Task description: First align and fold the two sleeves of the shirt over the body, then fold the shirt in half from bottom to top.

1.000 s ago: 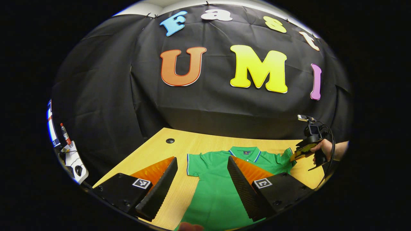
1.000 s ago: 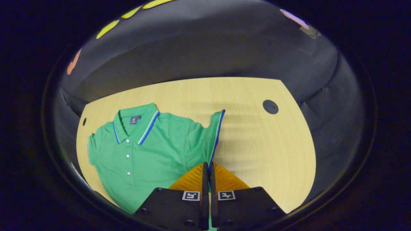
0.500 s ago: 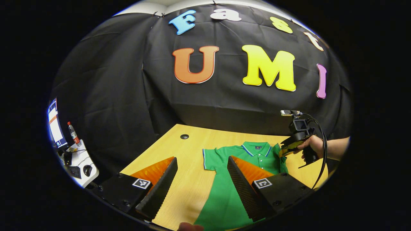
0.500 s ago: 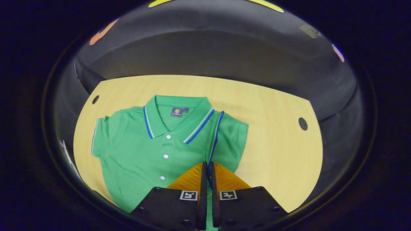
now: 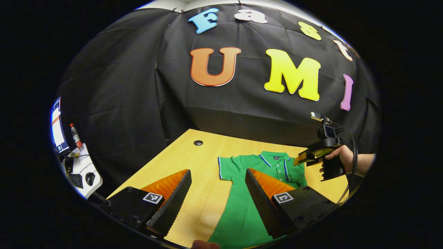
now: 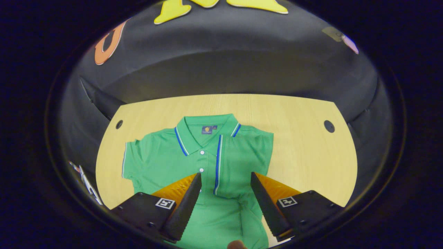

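The green shirt [image 6: 193,162] is laid flat and face up on the bench [image 6: 304,138], collar toward the far wall, so its long axis runs straight away from both tongs. One sleeve [image 6: 242,162] is already seen folded over the chest, its blue-trimmed cuff lying just beside the button line. The other sleeve [image 5: 226,167] is what the next fold is judged to turn on: it is spread out flat on the bench on the left side, its trimmed cuff edge facing outward. The left tongs [image 5: 218,193] are spread wide with nothing between them, and that sleeve is seen just ahead, between the two fingers and a bit beyond the tips, so the left hand is clearly the nearer one. The right tongs [image 6: 225,193] are also spread open and empty, held above the shirt's middle over the folded sleeve (in the left gripper view they can be seen off by the shirt's right shoulder, held up off the cloth). A short reach forward and down is probably all that's needed for the cuff to be pinched, then carried across toward the buttons.
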Tool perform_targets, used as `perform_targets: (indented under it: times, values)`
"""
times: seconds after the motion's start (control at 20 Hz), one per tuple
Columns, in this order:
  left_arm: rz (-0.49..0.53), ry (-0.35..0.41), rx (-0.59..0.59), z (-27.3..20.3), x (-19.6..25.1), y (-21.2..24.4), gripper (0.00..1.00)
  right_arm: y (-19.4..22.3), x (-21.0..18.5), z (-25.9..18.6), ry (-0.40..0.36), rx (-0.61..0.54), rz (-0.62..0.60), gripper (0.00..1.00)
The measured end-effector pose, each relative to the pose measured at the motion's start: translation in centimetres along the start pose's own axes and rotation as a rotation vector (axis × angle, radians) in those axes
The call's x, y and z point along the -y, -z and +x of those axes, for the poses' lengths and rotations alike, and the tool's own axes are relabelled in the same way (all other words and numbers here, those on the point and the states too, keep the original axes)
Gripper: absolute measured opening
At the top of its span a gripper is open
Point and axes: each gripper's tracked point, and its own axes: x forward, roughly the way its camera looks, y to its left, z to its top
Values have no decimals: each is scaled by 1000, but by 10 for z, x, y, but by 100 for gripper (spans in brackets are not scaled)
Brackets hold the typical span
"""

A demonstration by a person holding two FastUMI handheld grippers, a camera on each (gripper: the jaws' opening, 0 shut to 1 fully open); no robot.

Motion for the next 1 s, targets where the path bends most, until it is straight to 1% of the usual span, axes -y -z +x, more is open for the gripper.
perform_targets:
  times: [0.1,0.2,0.25,0.35,0.45,0.55,0.6,0.7,0.8,0.9,1.0]
  values:
    - [-16,37,0,6,4,-5,100,-3,7,-31,-2,75,-29,92]
    - [-18,69,-1,15,4,-7,100,-2,5,-70,-56,149,-41,92]
    - [-22,84,2,21,3,-9,100,-1,11,-89,-69,195,-56,92]
    - [-47,117,8,33,4,-13,100,2,29,-129,-61,296,-105,92]
    - [-86,139,-20,51,3,-10,98,12,48,-164,-38,367,-139,92]
    - [-147,169,-65,72,6,-7,99,30,74,-190,21,385,-162,92]
    - [-171,188,-96,83,9,-3,98,39,83,-200,38,387,-162,92]
    - [-231,231,-174,105,17,5,98,57,96,-211,44,377,-145,92]
    - [-294,264,-264,125,21,15,98,69,112,-217,65,368,-153,93]
    - [-325,271,-344,146,20,25,98,76,126,-224,84,369,-133,93]
    - [-334,251,-481,168,13,49,98,81,137,-228,84,365,-98,93]
